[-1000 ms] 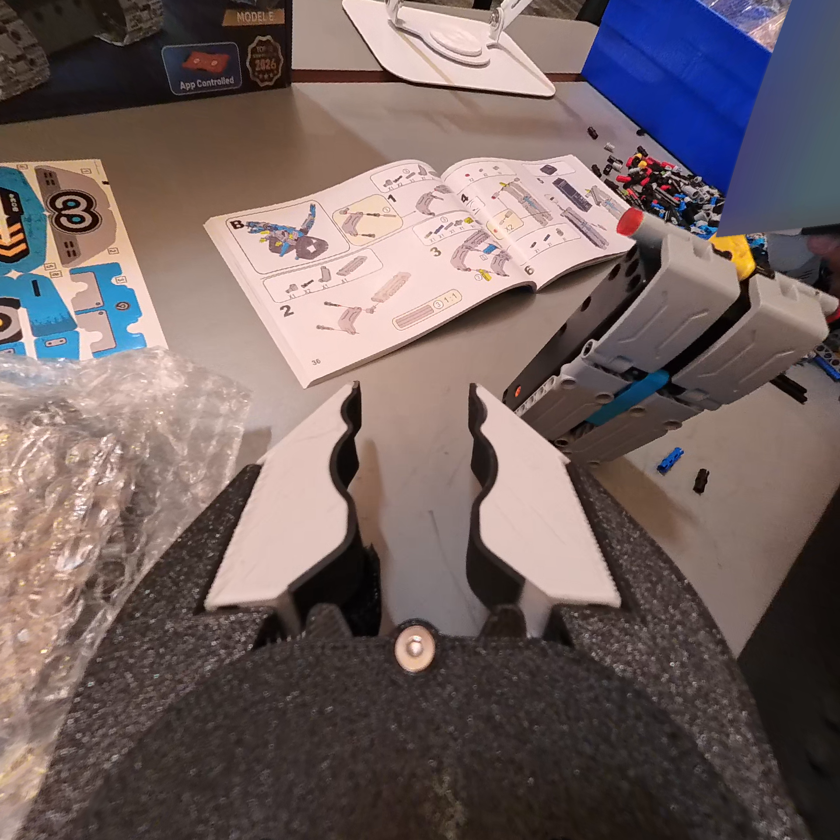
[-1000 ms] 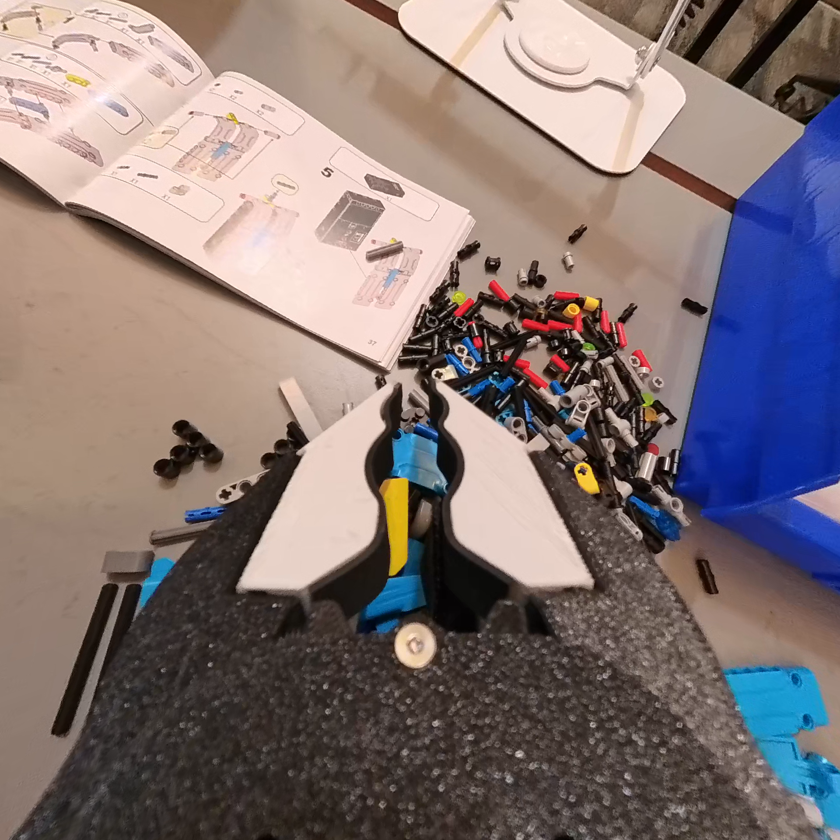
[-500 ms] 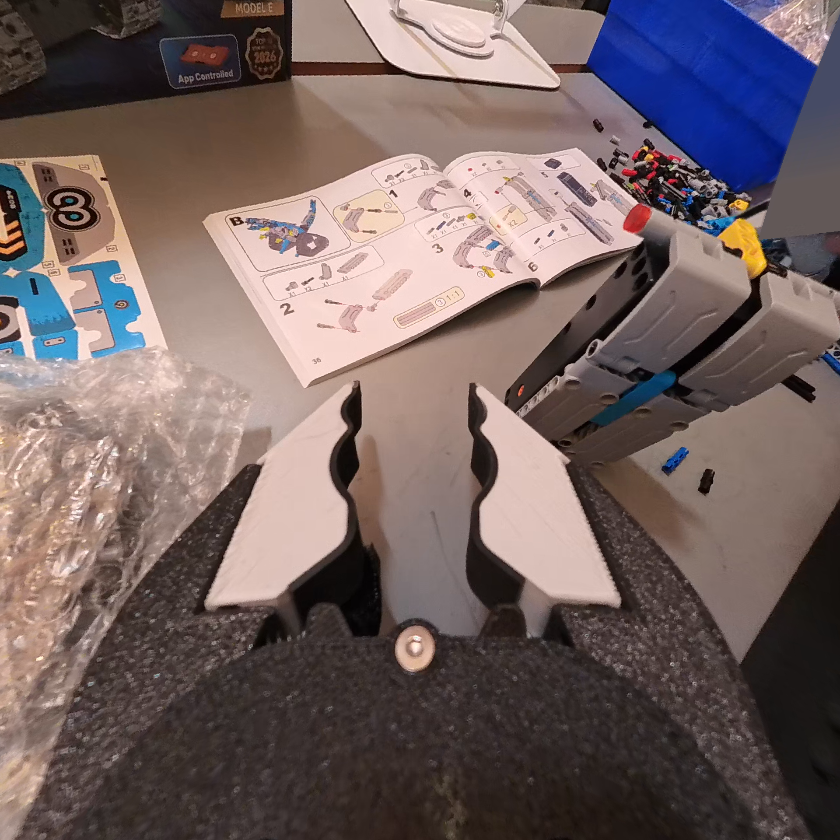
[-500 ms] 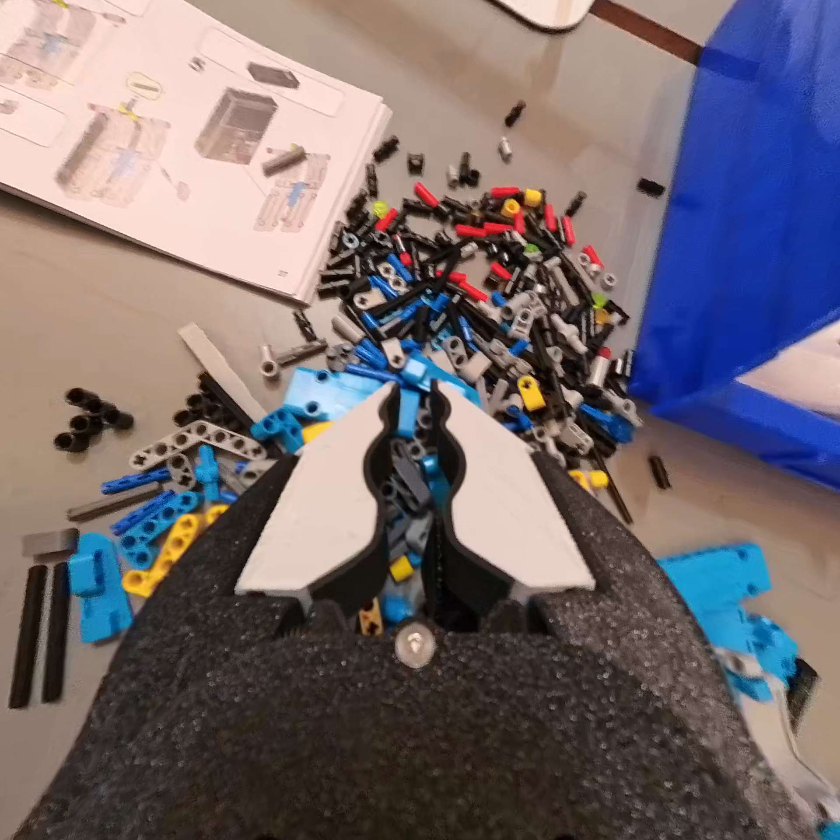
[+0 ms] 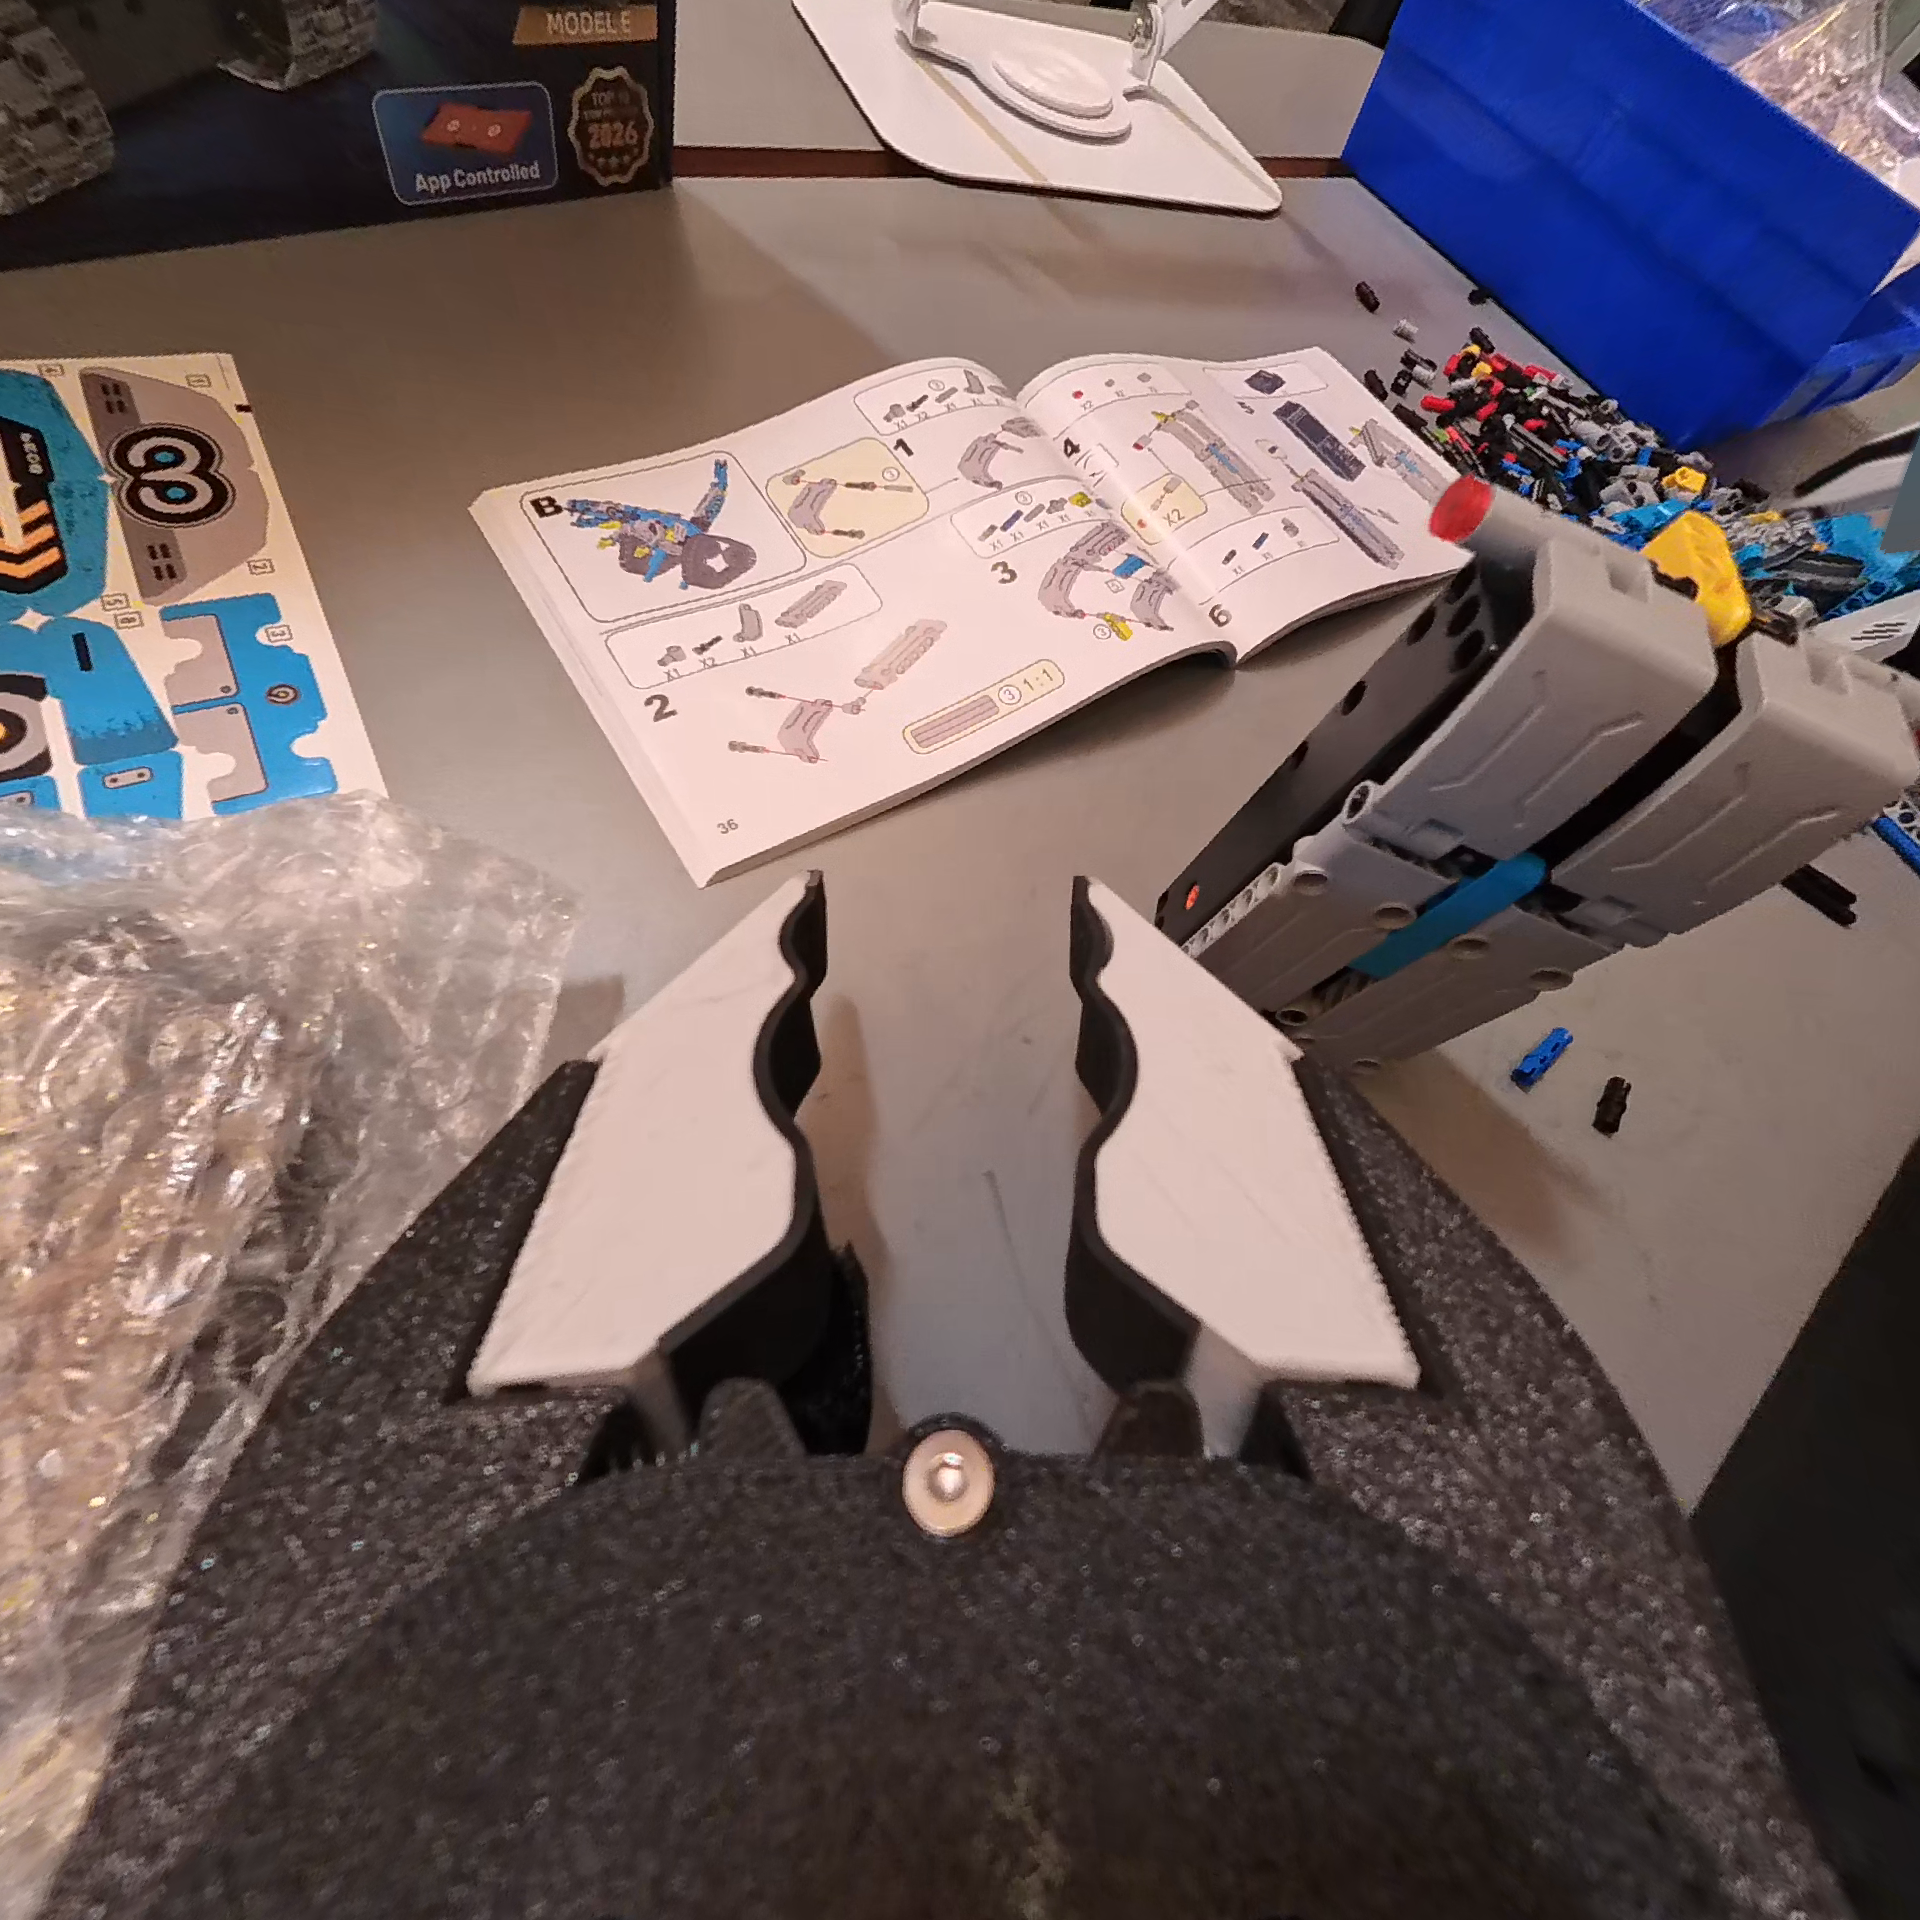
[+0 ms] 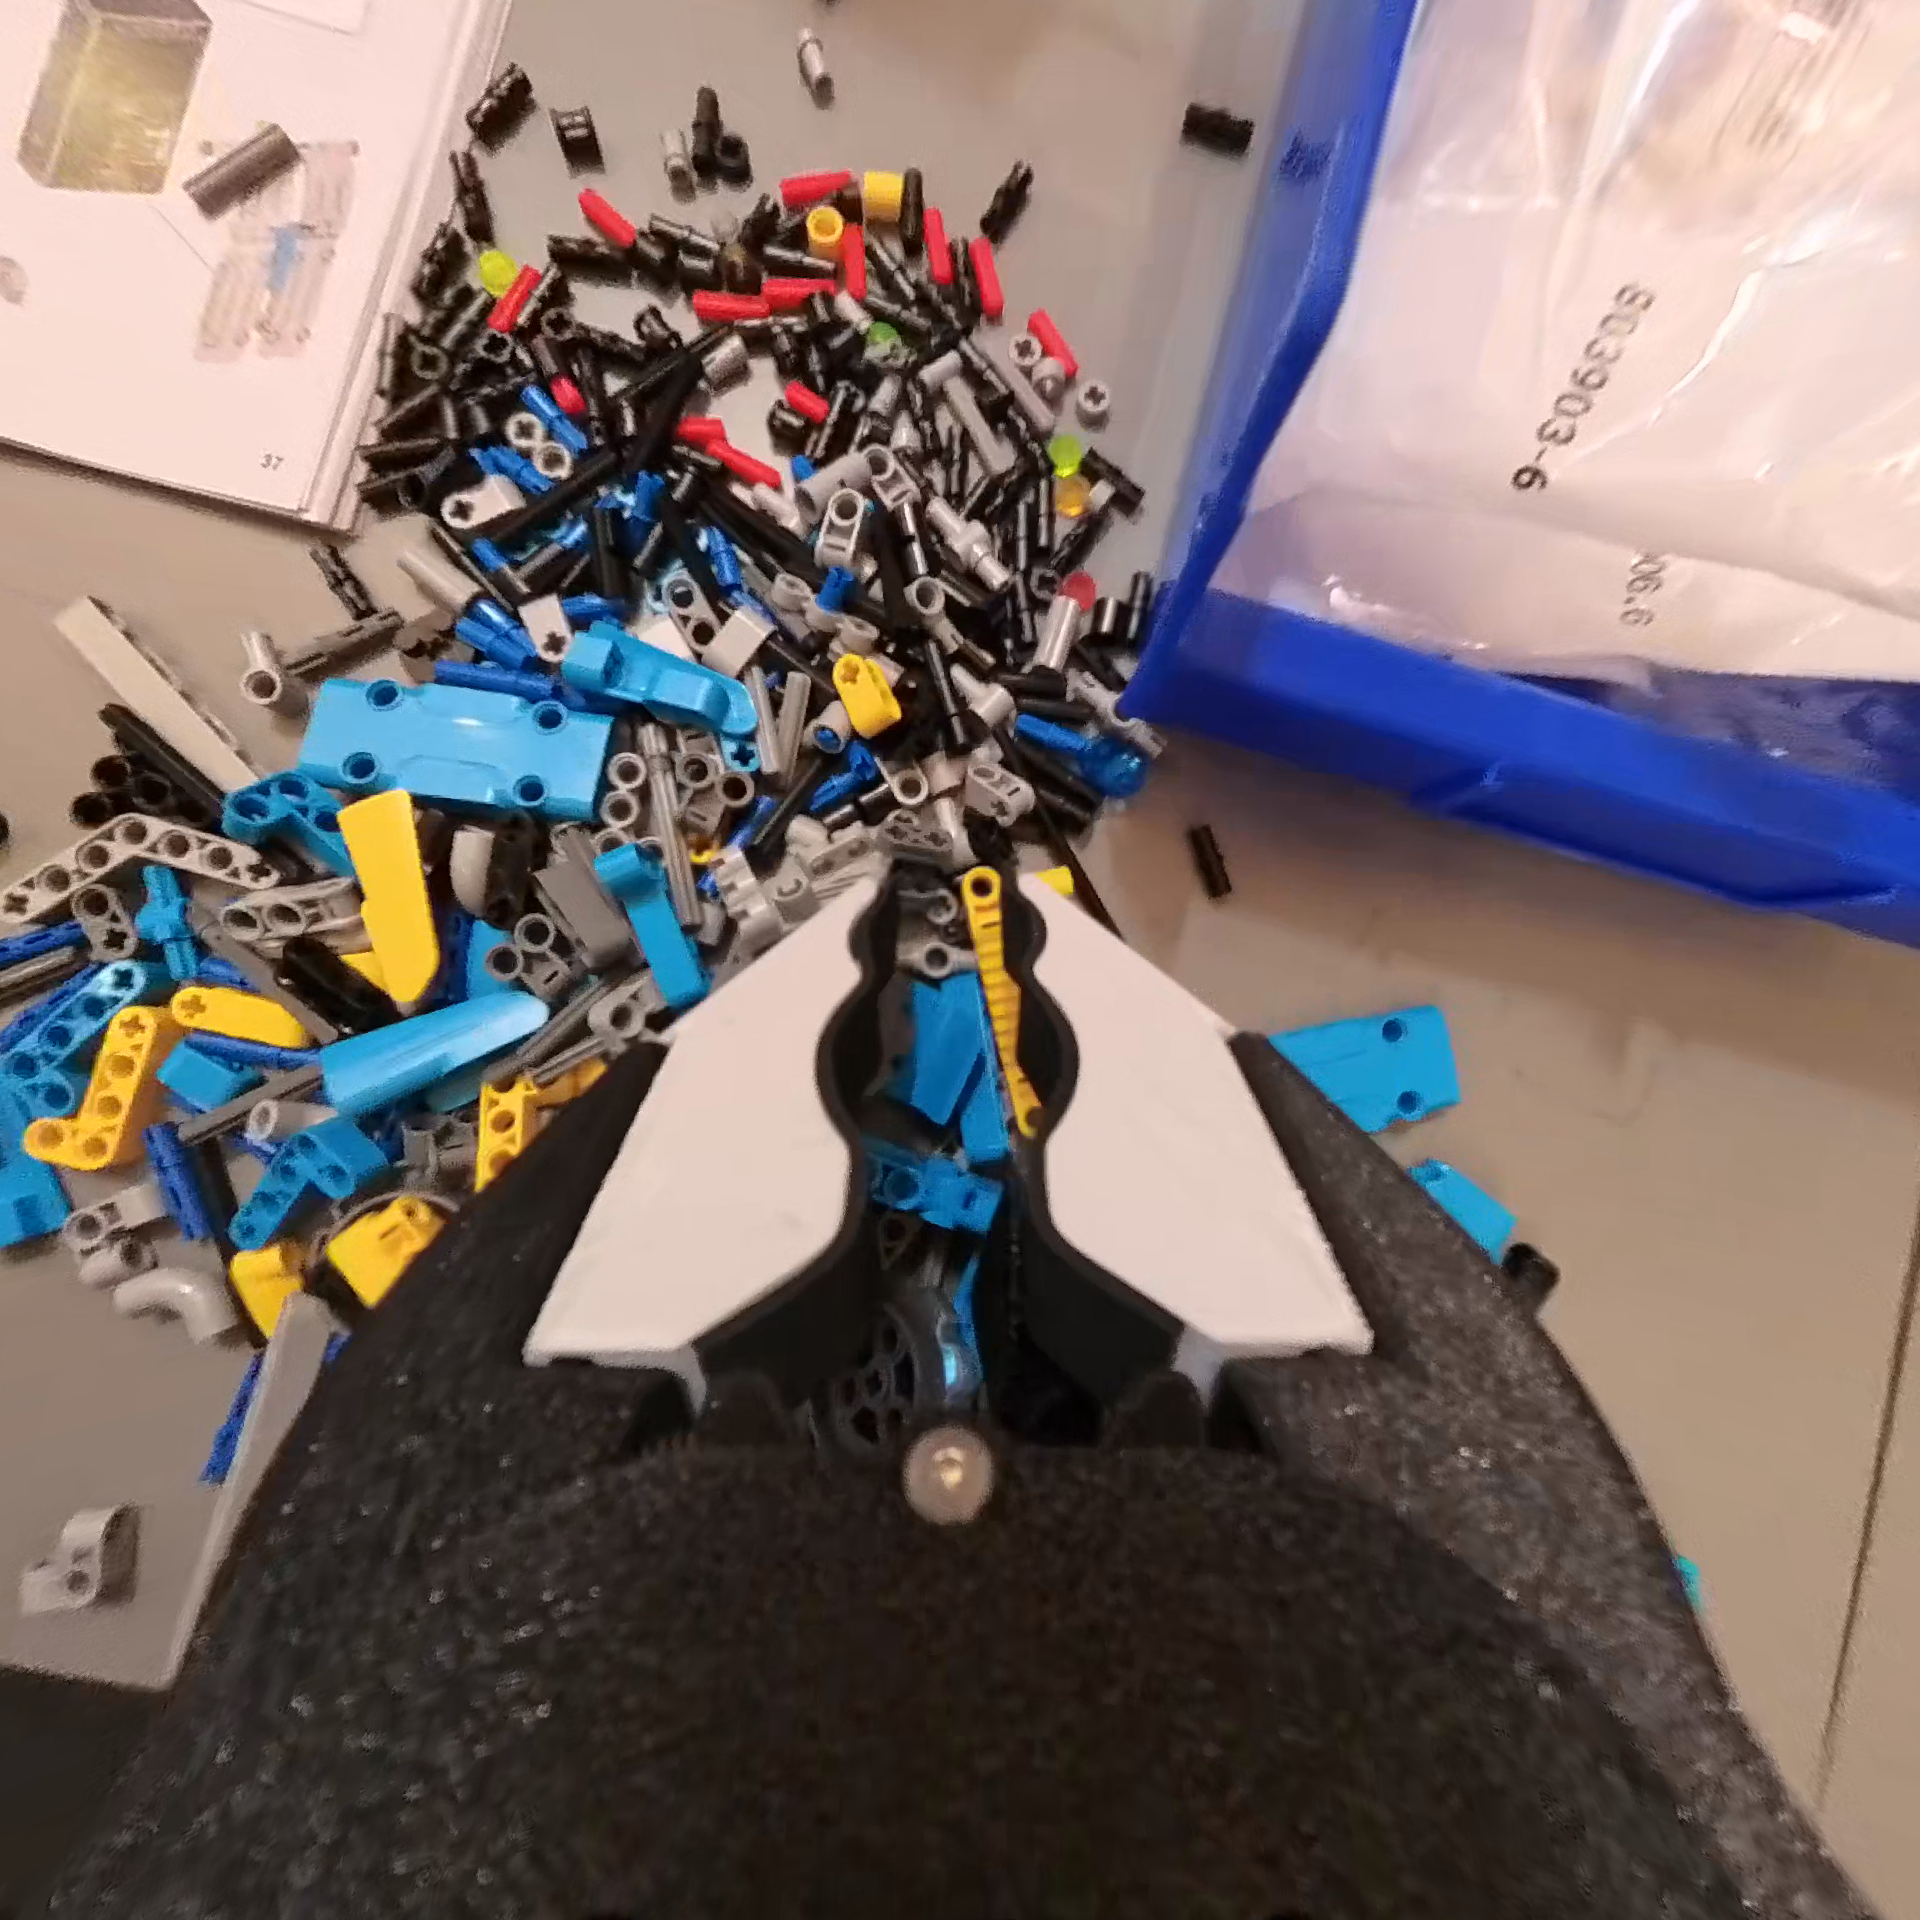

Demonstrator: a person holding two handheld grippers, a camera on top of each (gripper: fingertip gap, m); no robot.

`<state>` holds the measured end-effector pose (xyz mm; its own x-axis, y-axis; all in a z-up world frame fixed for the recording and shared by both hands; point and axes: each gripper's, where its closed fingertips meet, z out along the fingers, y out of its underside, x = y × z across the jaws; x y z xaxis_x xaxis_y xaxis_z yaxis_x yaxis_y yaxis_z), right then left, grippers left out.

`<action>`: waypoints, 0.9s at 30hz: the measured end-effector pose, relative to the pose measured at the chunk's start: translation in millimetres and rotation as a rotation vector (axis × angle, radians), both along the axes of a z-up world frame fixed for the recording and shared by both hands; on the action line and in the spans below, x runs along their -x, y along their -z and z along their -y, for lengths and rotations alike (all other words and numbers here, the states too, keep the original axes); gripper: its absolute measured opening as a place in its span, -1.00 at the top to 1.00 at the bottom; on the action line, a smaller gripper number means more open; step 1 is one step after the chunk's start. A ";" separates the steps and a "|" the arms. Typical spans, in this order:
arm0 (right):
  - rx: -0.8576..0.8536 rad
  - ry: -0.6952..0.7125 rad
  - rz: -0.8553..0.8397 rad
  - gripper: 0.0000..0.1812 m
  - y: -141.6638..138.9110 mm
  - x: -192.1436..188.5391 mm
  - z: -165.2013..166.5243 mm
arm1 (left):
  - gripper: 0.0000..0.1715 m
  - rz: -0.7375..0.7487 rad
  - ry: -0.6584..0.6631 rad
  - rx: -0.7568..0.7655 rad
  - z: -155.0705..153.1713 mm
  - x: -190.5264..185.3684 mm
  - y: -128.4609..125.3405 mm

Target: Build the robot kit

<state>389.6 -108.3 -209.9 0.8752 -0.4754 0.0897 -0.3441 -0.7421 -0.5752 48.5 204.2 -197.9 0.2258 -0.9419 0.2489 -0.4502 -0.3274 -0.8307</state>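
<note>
- The grey worktop (image 5: 852,312) carries everything in view.
- A blue bin (image 6: 1455,717) sits at the right with a clear plastic bag (image 6: 1621,343) inside.
- A bubble-wrap bag (image 5: 187,1060) lies left of the left gripper, with a sticker sheet (image 5: 135,582) beyond it.
- An open instruction booklet (image 5: 914,613) lies ahead of the left gripper.
- A grey and black brick model (image 5: 1538,821), tilted, stands just right of that gripper.
- The left gripper (image 5: 943,914) hangs over bare worktop, jaws wide apart and empty.
- The right gripper (image 6: 945,883) is above a pile of small building pieces (image 6: 727,582), jaws nearly together; whether they pinch the thin yellow toothed piece (image 6: 992,977) between them, I cannot tell.
</note>
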 end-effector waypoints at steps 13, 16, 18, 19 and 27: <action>-0.022 -0.185 -0.023 0.81 -0.7 32.0 -50.4 | 0.46 0.009 0.001 0.005 0.0 0.1 -1.4; -0.010 -0.165 -0.061 0.80 5.2 29.4 -46.2 | 0.46 0.011 0.003 0.004 0.4 0.2 -1.7; 0.012 -0.131 -0.064 0.78 5.3 21.9 -35.5 | 0.46 0.014 0.003 0.006 0.4 0.2 -2.0; 0.025 -0.117 -0.062 0.78 4.9 18.1 -29.4 | 0.46 0.015 0.003 0.007 0.3 0.3 -2.2; -0.088 -0.155 -0.099 0.70 -16.0 26.7 -42.3 | 0.46 0.011 0.005 0.002 0.8 0.2 -1.7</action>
<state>362.9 -66.0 -193.8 0.9410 -0.3366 -0.0359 -0.2877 -0.7391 -0.6091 48.3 203.4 -196.2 0.2179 -0.9426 0.2530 -0.4426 -0.3265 -0.8352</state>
